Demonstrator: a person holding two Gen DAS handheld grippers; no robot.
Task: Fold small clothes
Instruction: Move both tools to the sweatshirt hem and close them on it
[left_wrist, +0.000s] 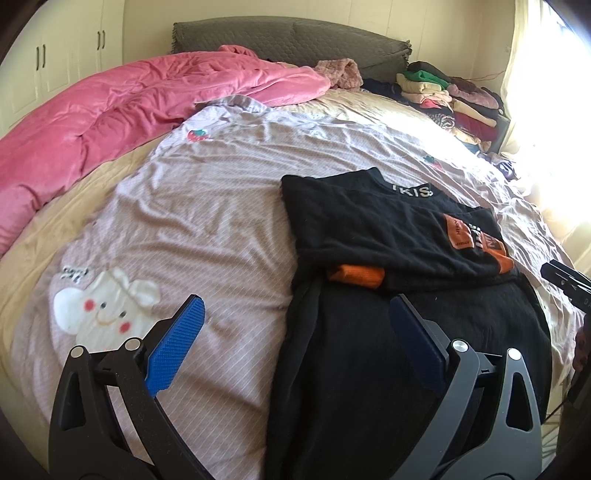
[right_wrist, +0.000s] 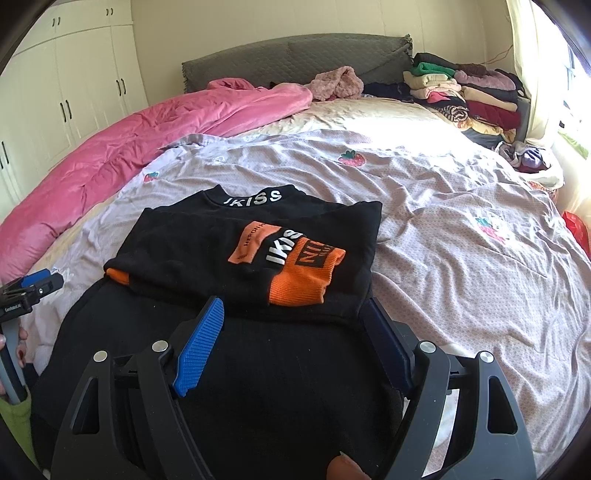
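both sleeves lie folded across the black sweater (right_wrist: 236, 254) on the bed (right_wrist: 443, 221), leaving the hem for the left tongs (left_wrist: 295, 328) and right tongs (right_wrist: 291, 325), both wide open and empty.

The black sweater (right_wrist: 229, 369) runs out under the lower edge in both wrist views, so its hem cannot be seen; its folded upper half hides most of one orange cuff (left_wrist: 356, 277); the right claw (left_wrist: 565, 284) is cut off by the left view's right edge; the clothes pile (right_wrist: 469, 92) by the headboard is too small to sort; the window side (left_wrist: 554, 110) is washed out by glare.
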